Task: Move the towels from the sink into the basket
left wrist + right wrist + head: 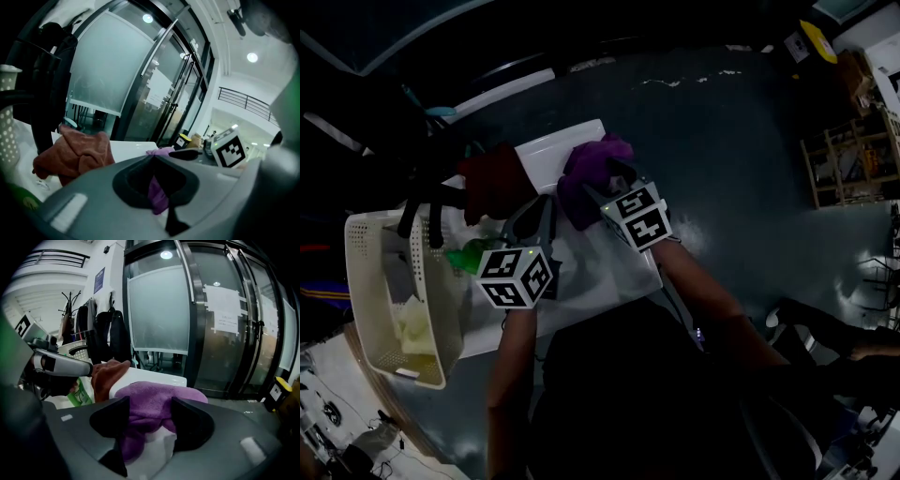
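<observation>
Dimly lit floor [722,141], white sink [553,145]; left claw [153,158] closed, right claw [150,403] open.

Left gripper [154,158], jaws together, right gripper [150,405], jaws wide apart, both side by side, pointing forward and down, left forearm [511,375] and right forearm [705,295] extended.
</observation>
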Tool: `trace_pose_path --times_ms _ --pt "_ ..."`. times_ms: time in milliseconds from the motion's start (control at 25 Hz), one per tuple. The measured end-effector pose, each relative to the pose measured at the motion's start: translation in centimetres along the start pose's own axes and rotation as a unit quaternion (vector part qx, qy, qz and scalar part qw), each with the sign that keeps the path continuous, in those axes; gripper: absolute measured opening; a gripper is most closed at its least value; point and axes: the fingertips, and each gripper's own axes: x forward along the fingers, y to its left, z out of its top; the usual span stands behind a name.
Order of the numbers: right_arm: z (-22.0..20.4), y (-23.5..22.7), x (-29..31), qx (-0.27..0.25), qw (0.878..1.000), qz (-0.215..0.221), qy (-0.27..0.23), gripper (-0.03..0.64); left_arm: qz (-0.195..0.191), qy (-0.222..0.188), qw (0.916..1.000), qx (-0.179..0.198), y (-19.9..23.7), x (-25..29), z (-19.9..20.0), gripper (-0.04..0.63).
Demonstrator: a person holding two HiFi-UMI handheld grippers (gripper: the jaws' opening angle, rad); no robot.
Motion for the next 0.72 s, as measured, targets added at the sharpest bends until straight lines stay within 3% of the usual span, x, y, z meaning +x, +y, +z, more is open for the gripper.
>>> trace_pose_path --times_ms 280,720 --pt "-0.66 -0.07 1.01 -0.01 1.0 0.012 0.027 0.271 0.01 -0.001 0.9999 -0.006 0.28 0.02 0.25 0.008" --pt "-0.87 -0.6 1.08 -0.041 0.998 -0.016 0.034 0.149 0.018 -0.006 0.9998 -0.008 0.77 -0.52 0.09 0.008"
